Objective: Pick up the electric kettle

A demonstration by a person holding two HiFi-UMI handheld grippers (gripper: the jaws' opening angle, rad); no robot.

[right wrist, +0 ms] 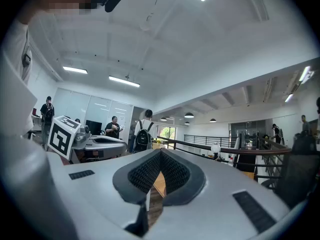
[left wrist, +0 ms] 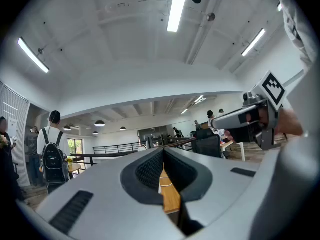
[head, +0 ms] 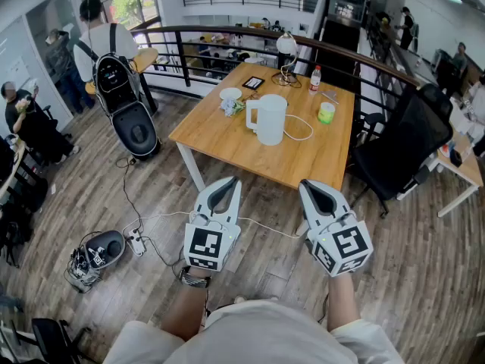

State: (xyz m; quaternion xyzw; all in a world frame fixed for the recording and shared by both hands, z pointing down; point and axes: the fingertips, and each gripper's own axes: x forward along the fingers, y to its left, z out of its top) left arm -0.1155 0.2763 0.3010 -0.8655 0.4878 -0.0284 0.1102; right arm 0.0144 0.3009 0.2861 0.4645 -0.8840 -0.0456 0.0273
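Kettle (head: 269, 118), white, upright on the wooden worktop (head: 227, 146), handle turned to 9 o'clock, white cord (head: 299, 127) looping away at 3 o'clock. Near the middle of the worktop, well apart from both pairs of fingers.

Left gripper (head: 226, 182) low in the head view, over the wooden floor (head: 151, 196), short of the worktop's near edge, pointing level toward 12 o'clock. Kettle at about 1 o'clock from its tips. Fingers (left wrist: 145, 171) pressed together in the left gripper view, nothing between them, only a thin strip of worktop showing through the slit past the tips.

Right gripper (head: 312, 186) alongside at 3 o'clock from the left one, also level and short of the worktop. Kettle at about 11 o'clock from its tips. Fingers (right wrist: 172, 174) closed on each other in the right gripper view, holding nothing, with a sliver of worktop and floor visible below the tips.

Around the kettle: green cup (head: 326, 112) at 3 o'clock, bottle (head: 315, 80) at 1 o'clock, white bowl (head: 230, 94) at 10 o'clock, lamp (head: 286, 48) at 12 o'clock on the far edge. Black chair (head: 409, 139) off the worktop's side at 3 o'clock.
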